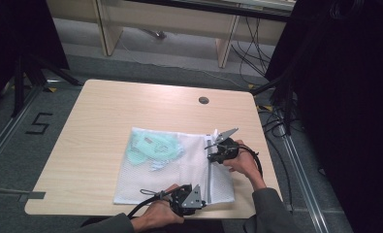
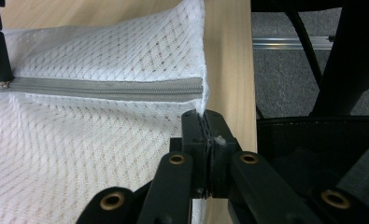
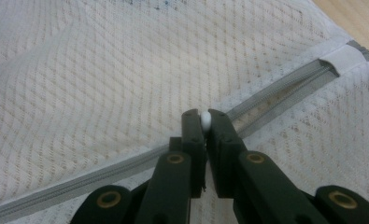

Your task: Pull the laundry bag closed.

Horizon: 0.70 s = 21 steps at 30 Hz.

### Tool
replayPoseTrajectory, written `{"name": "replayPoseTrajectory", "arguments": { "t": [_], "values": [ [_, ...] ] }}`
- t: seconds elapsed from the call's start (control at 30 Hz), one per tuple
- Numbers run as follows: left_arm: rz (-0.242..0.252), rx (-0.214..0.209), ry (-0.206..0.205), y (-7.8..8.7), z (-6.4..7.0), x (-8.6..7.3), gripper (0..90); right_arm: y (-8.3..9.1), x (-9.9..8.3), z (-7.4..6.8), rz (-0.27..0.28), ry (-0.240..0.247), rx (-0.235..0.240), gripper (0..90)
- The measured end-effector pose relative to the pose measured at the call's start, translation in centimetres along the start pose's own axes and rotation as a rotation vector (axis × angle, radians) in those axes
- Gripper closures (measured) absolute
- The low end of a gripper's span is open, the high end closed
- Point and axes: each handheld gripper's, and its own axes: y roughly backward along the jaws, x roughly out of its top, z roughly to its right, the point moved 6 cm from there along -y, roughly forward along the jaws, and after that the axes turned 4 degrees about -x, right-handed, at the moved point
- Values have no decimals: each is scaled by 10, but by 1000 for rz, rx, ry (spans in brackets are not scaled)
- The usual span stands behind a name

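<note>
Mesh laundry bag (image 1: 179, 170) flat at centre frame. Left gripper (image 2: 204, 122) clamped on its near corner hem; right gripper (image 3: 205, 122) pinched shut around white zipper pull (image 3: 205, 120). Risk: pull slipping free, or hem sliding out and mesh bunching, jamming the zipper (image 2: 107, 88).

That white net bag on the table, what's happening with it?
A person is working the zipper of a white mesh laundry bag that lies flat on the wooden table. The right tongs pinch the small white zipper pull partway along the grey zipper. The left tongs clamp the bag's near edge at the zipper's end. Something pale green sits inside.
</note>
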Motion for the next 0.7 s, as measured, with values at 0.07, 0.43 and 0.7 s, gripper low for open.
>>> {"name": "replayPoseTrajectory", "arguments": {
  "t": [0.07,0.43,0.7],
  "values": [
    [3,-3,3,0,0,0,883,-1,1,0,6,8,6,864],
    [1,0,3,1,0,0,882,-1,4,7,22,-14,-20,864],
    [1,-5,10,0,1,0,882,0,4,12,11,-31,-25,864]
  ]
}}
